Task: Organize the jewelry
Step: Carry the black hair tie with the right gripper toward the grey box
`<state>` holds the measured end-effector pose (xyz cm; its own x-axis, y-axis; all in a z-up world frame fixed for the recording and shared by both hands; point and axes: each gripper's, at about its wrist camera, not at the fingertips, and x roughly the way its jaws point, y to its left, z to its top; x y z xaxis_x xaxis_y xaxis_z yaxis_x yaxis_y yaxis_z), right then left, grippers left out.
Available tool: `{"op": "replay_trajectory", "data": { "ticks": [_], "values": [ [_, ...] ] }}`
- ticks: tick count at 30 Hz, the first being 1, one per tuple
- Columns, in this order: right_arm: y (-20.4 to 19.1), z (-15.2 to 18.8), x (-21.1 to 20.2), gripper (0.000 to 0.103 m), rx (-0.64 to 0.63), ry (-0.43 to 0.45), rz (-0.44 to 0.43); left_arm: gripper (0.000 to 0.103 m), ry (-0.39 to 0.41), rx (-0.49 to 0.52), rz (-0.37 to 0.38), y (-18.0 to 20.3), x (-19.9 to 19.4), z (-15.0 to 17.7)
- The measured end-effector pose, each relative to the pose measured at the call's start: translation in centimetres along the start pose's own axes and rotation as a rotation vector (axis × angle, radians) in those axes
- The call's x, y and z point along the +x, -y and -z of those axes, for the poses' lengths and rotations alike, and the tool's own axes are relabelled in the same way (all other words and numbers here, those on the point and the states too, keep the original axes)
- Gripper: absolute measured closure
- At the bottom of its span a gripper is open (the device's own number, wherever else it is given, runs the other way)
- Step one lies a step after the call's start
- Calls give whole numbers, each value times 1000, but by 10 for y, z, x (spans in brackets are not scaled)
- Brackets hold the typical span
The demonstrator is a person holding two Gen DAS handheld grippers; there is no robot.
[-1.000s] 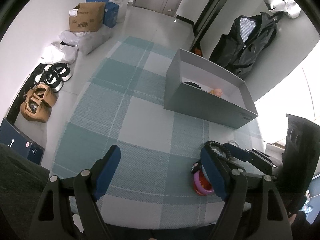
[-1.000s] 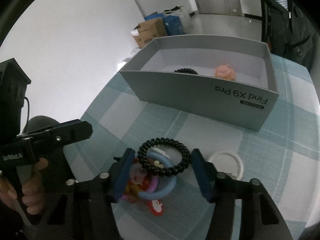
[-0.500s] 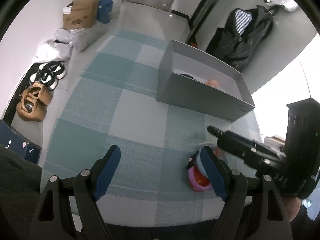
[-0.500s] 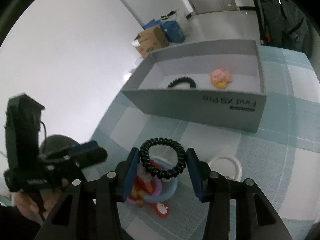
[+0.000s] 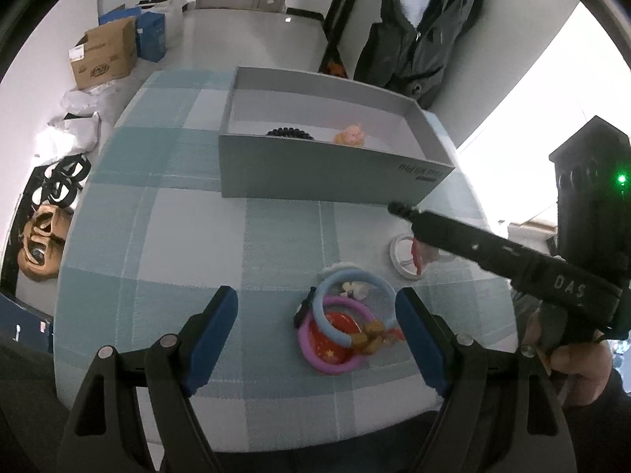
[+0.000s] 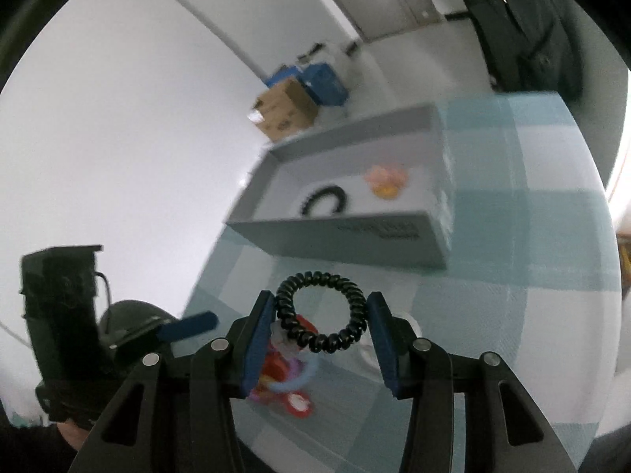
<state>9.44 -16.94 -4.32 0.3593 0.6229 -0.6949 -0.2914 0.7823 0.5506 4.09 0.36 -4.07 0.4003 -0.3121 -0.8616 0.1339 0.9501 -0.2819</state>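
Observation:
My right gripper is shut on a black coil hair tie and holds it above the checked table, short of the grey box. The box holds another black coil tie and a small pink-orange toy. In the left wrist view the right gripper reaches in from the right near the box's front corner. My left gripper is open and empty, low over a pile of blue, pink and red rings.
A white ring-shaped lid lies right of the pile. The checked cloth covers the table. Beyond its far edge are cardboard boxes, bags and shoes on the floor, and a dark jacket hanging at the back.
My right gripper has lifted the black coil tie off the pile and carried it up toward the box. My left gripper has shifted so that the pile sits between its fingers.

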Motion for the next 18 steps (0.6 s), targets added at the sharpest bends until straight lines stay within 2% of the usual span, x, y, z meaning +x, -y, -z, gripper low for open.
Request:
{"op": "replay_trajectory", "data": {
  "ticks": [4, 7, 13, 17, 18],
  "values": [
    [17, 1, 10, 56, 84, -45, 43, 24, -29, 20, -24, 2, 5, -5],
    [25, -1, 8, 55, 114, -39, 71, 24, -41, 56, -48, 7, 9, -5],
    [41, -3, 2, 54, 209, -21, 19, 24, -50, 106, -63, 17, 9, -9],
    [52, -4, 1, 53, 253, -16, 15, 24, -42, 133, -68, 23, 7, -16],
    [52, -4, -1, 49, 249, -10, 25, 24, -40, 140, -67, 24, 9, -19]
  ]
}}
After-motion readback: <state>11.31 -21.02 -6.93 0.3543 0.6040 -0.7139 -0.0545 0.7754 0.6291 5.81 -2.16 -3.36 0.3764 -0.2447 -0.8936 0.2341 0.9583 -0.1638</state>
